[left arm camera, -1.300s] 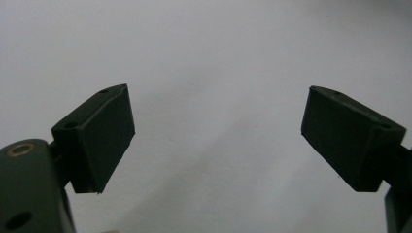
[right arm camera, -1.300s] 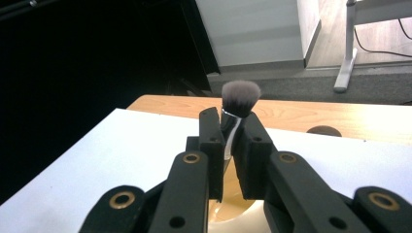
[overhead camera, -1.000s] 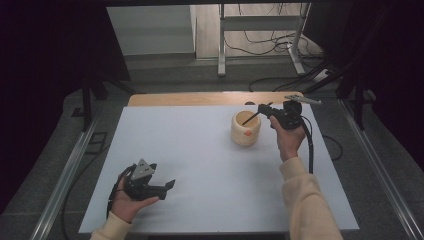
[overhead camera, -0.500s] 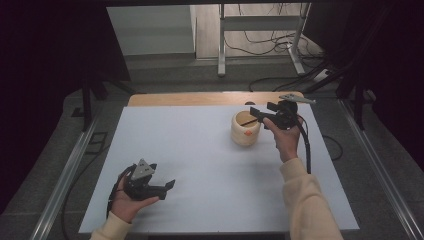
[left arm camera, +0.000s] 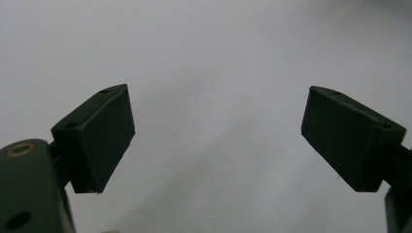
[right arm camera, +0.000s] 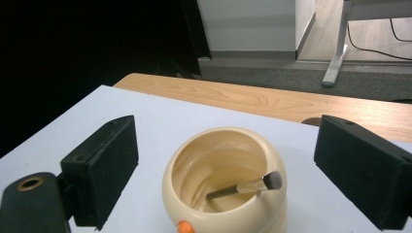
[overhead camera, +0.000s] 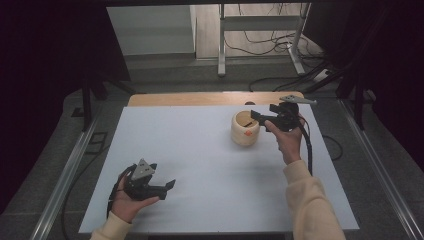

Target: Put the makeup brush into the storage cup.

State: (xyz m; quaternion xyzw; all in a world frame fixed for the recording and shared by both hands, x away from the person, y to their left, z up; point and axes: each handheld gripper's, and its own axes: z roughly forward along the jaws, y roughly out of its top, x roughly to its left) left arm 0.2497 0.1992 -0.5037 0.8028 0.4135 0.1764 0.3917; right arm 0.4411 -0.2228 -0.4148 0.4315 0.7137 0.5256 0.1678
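A round cream pot (overhead camera: 245,128) stood on the far right part of a white table (overhead camera: 200,165), with a small orange mark (overhead camera: 247,133) low on its near side. Inside it, in the right gripper view, a small brush (right arm camera: 245,187) lay slanted, its dark tip resting against the inner wall by the rim.

The right gripper (overhead camera: 260,116) hung just beside and above the pot's right edge, held in the person's right hand (overhead camera: 287,137). Its jaws had just been opening and stood wide apart, with nothing pinched between them; the pot sat below, in the gap.

Well apart from the pot, at the table's near left, the left gripper (overhead camera: 169,185) rested low in the person's left hand (overhead camera: 127,202). Its jaws were also spread apart over bare white surface, clamping nothing.

Beyond the white top, a strip of wooden tabletop (overhead camera: 210,98) showed along the far edge.
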